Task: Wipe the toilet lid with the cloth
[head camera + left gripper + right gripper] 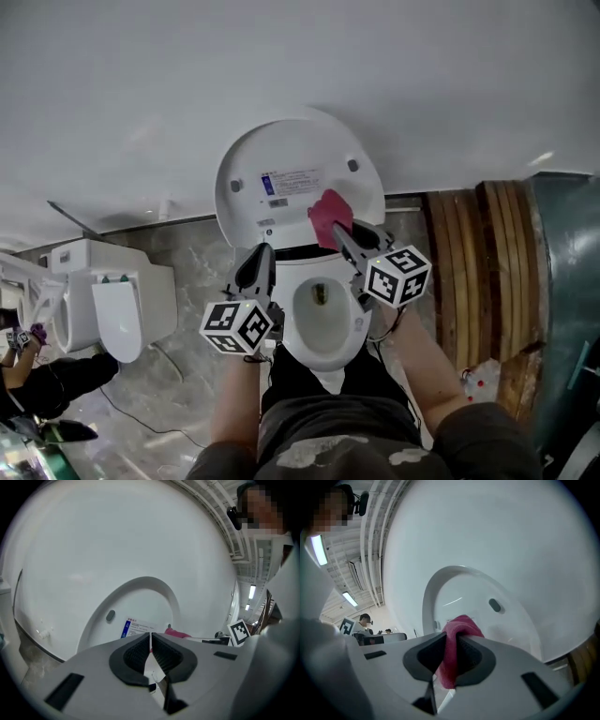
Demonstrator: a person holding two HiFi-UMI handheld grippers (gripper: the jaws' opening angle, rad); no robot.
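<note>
Right claw (343,234) clenched on pink cloth (328,214), up against the raised toilet lid (281,155), lower right; contact unclear. Left claw (262,251) closed, empty. Wipe looks barely begun, and most of the lid is left.

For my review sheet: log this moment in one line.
toilet lid up | right gripper shut on pink cloth, near lid | left gripper shut, empty

Indoor hall, toilet (323,328), second toilet (117,314), ceiling pipes (377,550)
</note>
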